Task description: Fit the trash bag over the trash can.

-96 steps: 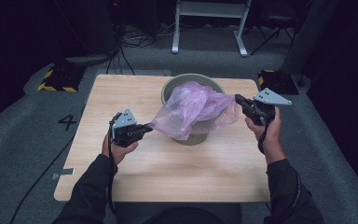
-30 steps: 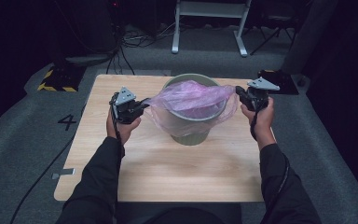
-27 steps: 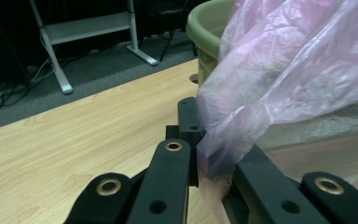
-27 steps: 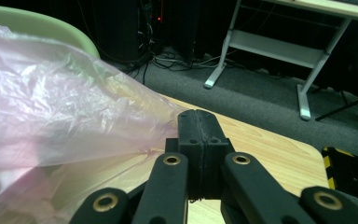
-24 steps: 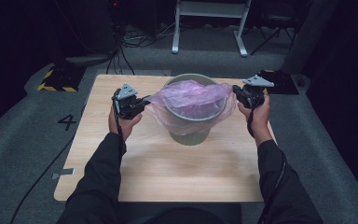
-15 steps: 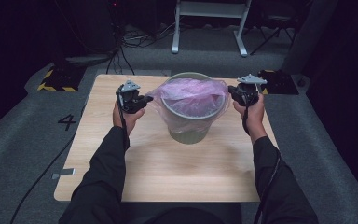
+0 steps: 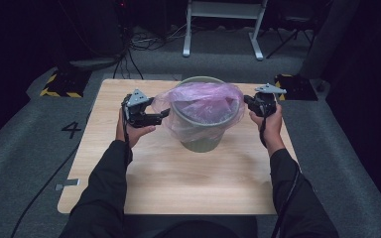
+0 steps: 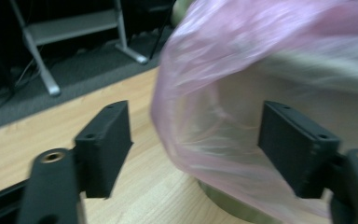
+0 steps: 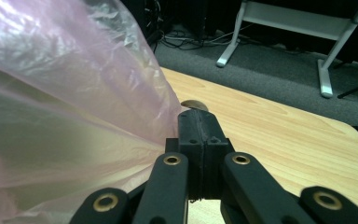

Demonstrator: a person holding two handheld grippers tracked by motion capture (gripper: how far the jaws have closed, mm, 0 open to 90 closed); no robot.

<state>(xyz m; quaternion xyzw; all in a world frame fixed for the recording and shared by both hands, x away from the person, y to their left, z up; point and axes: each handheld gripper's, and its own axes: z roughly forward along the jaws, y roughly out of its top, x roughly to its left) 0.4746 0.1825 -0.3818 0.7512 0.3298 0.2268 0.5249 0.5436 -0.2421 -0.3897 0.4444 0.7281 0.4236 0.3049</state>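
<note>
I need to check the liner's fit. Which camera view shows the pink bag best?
The high view: the whole pink bag shows draped over the green bin. The left gripper view shows one blurred side; the right gripper view shows the edge pinched by the right claw.

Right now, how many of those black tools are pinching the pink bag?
1. The right tool is clamped on the pink bag. The left tool is open, the bag loose between its pads.

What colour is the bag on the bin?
The bag is see-through pink, stretched over the grey-green bin. The high view shows it best.
</note>
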